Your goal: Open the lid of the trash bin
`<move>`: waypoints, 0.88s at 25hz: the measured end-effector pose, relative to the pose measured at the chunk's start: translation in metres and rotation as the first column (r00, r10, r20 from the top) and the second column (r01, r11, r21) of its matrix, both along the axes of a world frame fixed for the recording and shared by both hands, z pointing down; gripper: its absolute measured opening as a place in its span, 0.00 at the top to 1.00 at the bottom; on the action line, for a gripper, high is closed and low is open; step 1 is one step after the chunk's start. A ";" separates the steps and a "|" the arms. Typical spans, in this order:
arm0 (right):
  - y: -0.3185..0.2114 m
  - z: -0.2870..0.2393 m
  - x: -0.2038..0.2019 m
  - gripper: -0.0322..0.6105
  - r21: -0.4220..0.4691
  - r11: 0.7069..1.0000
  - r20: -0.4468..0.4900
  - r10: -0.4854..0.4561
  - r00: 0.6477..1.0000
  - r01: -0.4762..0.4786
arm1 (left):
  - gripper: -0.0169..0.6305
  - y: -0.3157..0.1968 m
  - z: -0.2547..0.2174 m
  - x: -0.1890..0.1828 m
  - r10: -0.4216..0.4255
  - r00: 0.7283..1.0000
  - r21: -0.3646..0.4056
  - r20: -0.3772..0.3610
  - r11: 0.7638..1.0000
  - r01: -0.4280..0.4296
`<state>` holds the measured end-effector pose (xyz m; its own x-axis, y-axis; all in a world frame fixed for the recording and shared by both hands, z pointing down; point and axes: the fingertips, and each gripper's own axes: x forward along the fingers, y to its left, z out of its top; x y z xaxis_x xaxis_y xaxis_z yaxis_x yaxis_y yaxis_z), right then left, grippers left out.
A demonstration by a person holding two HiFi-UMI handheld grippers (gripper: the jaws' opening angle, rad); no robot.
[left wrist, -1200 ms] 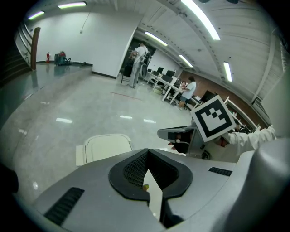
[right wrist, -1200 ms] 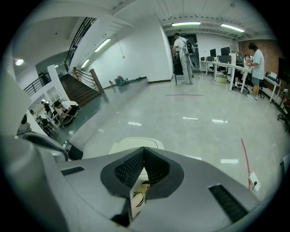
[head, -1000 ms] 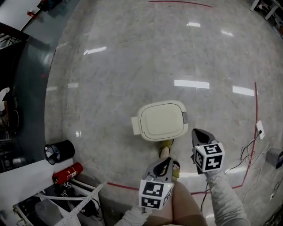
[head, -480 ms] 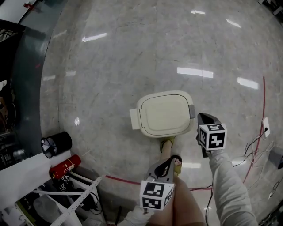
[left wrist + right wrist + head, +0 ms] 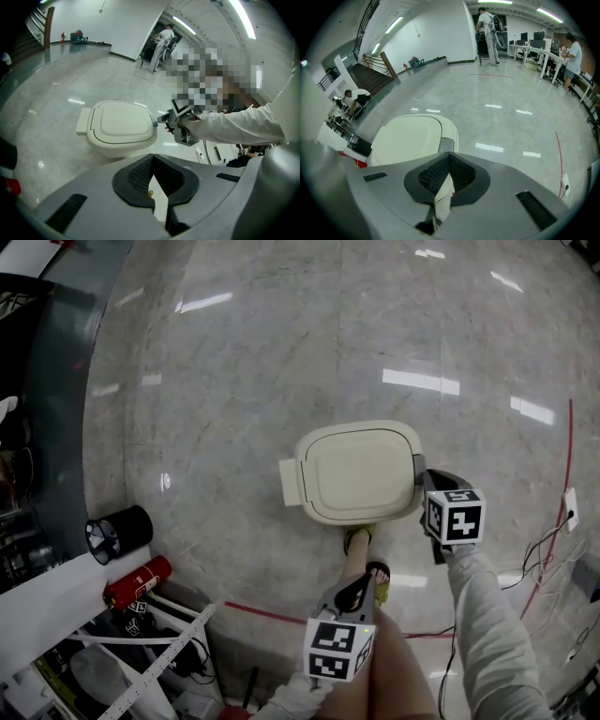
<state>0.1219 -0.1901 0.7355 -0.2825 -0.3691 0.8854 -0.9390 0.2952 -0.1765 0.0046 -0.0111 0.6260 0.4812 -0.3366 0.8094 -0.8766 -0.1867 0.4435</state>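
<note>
The trash bin (image 5: 349,516) stands on the polished floor a little right of the middle of the head view. Its cream lid (image 5: 361,468) is down flat, with a hinge tab (image 5: 289,482) sticking out at the left edge and a small grey button (image 5: 417,467) at the right edge. It looks like a rigid, smooth plastic shell that is probably light, so a hard sideways shove could slide the whole bin on the glossy floor. The lid should swing stiffly about the left hinge, so the sensible place to act is the grey button or the lip beside it on the right, pressing downward or lifting from under the edge. The right gripper (image 5: 427,476) is just beside that button. Its sleeved arm reaches up from the lower right of the frame, and its jaws are together at the tips with nothing between them. The left gripper (image 5: 358,583) hangs back at lower centre by the person's leg. It points toward the bin but is well apart from it, with its jaws likewise closed and empty. A foot in a yellow sandal (image 5: 358,540) rests just beside the bin's near edge; I cannot tell whether there is a pedal there.
</note>
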 end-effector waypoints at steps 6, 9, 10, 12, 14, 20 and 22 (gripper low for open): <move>-0.001 0.008 0.001 0.95 -0.009 1.000 -0.018 -0.013 1.000 0.012 | 0.97 0.000 -0.002 0.001 -0.001 1.000 -0.007 -0.004 1.000 0.001; -0.001 0.010 0.002 0.95 -0.009 1.000 -0.015 -0.010 1.000 0.010 | 0.97 0.002 -0.002 0.002 0.005 1.000 -0.011 -0.010 1.000 -0.005; -0.001 0.011 0.002 0.95 -0.012 1.000 -0.013 -0.008 1.000 0.008 | 0.97 0.002 -0.001 0.003 0.009 1.000 -0.012 -0.010 1.000 -0.009; -0.002 0.011 0.002 0.95 -0.018 1.000 -0.015 -0.014 1.000 0.014 | 0.97 0.003 -0.001 0.002 0.013 1.000 -0.012 -0.007 1.000 -0.013; -0.002 0.012 0.001 0.95 -0.022 0.999 -0.022 -0.031 0.999 0.030 | 0.97 0.002 -0.002 0.001 0.010 1.000 -0.011 -0.006 1.000 -0.010; -0.001 0.013 0.001 0.95 -0.033 0.999 -0.035 -0.037 0.999 0.036 | 0.97 0.000 -0.006 0.003 0.007 1.000 0.002 -0.008 1.000 -0.007; -0.001 0.013 0.001 0.95 -0.029 0.999 -0.046 -0.044 0.998 0.043 | 0.97 0.001 -0.008 0.005 0.007 1.000 0.004 -0.011 1.000 -0.007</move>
